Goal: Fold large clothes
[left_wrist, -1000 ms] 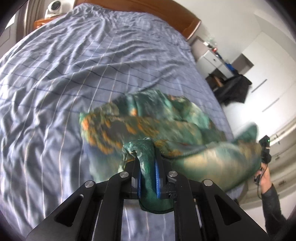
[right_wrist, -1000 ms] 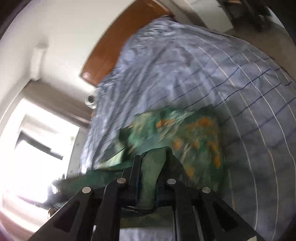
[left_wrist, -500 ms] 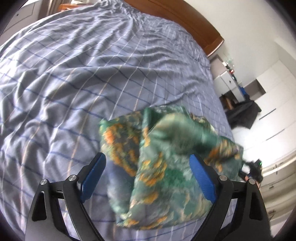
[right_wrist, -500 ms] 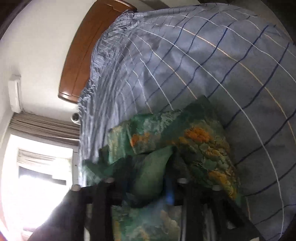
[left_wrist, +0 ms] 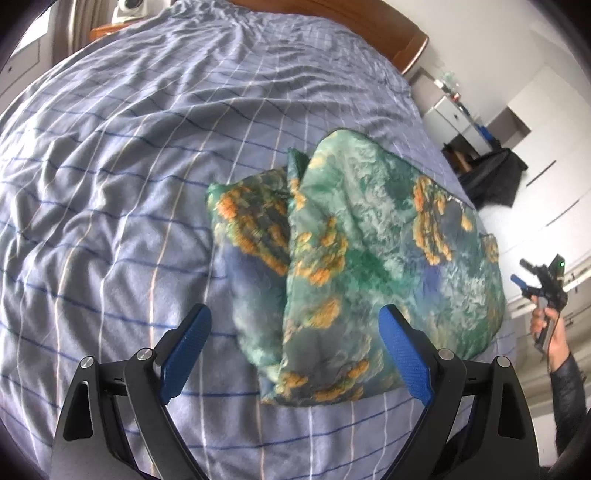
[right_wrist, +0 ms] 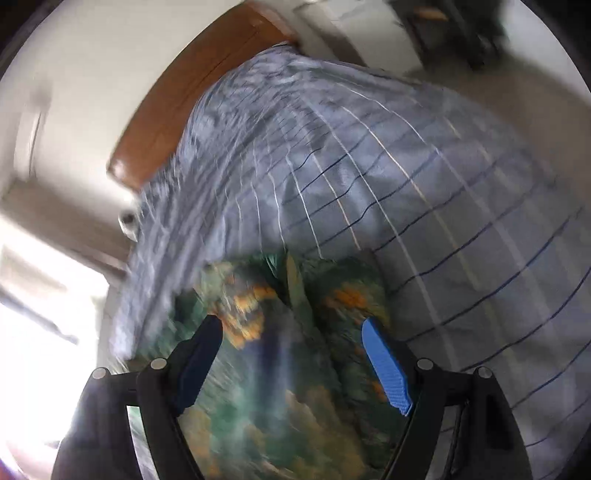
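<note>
A green garment with orange and blue print (left_wrist: 354, 258) lies folded into a thick bundle on the blue checked bedspread (left_wrist: 129, 166). My left gripper (left_wrist: 295, 321) is open and empty, its blue pads wide apart just above the near edge of the garment. In the right wrist view the same garment (right_wrist: 280, 369) is blurred under my right gripper (right_wrist: 291, 332), which is open and empty over it. The right gripper also shows in the left wrist view (left_wrist: 543, 284), held in a hand off the bed's right side.
A wooden headboard (left_wrist: 369, 26) closes the far end of the bed. A nightstand (left_wrist: 454, 110) and a dark chair (left_wrist: 491, 173) stand to the right of the bed. A bright window (right_wrist: 37, 332) is on the left in the right wrist view.
Both grippers were shut on folds of the garment one second ago. Both have opened and let go, and the garment has dropped flat onto the bed. The right gripper has pulled away.
</note>
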Available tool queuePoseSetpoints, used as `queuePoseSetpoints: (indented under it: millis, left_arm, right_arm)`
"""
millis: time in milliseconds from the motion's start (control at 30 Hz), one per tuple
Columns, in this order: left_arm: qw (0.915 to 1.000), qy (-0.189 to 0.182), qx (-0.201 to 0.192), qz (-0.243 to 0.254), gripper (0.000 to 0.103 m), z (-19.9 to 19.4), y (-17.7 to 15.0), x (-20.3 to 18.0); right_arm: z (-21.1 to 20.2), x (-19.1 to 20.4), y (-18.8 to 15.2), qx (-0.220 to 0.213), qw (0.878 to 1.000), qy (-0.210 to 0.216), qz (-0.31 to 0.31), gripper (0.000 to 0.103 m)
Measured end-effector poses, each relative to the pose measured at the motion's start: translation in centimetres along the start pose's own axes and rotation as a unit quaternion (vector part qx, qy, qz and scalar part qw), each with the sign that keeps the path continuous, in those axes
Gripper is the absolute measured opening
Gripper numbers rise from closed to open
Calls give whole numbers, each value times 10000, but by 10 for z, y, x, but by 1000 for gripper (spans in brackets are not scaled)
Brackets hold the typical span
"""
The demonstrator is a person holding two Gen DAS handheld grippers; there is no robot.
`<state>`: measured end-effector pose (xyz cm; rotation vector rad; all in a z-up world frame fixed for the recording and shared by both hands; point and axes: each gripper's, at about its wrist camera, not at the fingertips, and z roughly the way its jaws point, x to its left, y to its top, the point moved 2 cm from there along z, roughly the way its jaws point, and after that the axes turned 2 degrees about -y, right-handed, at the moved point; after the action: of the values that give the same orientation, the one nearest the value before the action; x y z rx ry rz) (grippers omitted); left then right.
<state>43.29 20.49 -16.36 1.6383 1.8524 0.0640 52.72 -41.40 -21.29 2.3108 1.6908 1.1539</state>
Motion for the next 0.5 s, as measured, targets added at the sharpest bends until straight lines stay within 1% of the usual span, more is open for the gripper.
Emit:
queuePoseSetpoints:
  millis: [67, 100, 200, 233, 300, 400, 433, 467, 500]
  left_arm:
    - [10000, -69, -1, 23, 93, 7, 10, -5]
    - [9999, -120, 39, 45, 93, 13, 15, -8]
    - [9998, -99, 173, 101, 93, 35, 30, -16]
    - [9996, -66, 226, 143, 93, 43, 35, -19]
    - [9993, 155, 300, 163, 93, 60, 43, -21]
    - [9992, 213, 338, 27, 91, 74, 51, -18]
    - [9993, 189, 336, 4, 85, 78, 53, -18]
    - [9993, 155, 334, 11, 61, 81, 56, -19]
    - [9993, 148, 338, 57, 40, 83, 56, -21]
  right_arm:
    - [-6, 13, -6, 53, 9980, -209, -596, 80]
    - [-8, 20, -9, 77, 9963, -248, -817, 80]
    - [-3, 39, -14, 163, 9916, -304, -1250, 80]
    - [2, 44, -16, 190, 9906, -332, -1315, 80]
    - [17, 53, -18, 289, 9880, -488, -1439, 80]
    - [54, 56, -19, 529, 9831, -931, -1482, 80]
    - [61, 57, -20, 543, 9821, -994, -1503, 80]
    - [71, 59, -22, 562, 9806, -1043, -1559, 80]
    - [78, 62, -25, 584, 9788, -1066, -1647, 79]
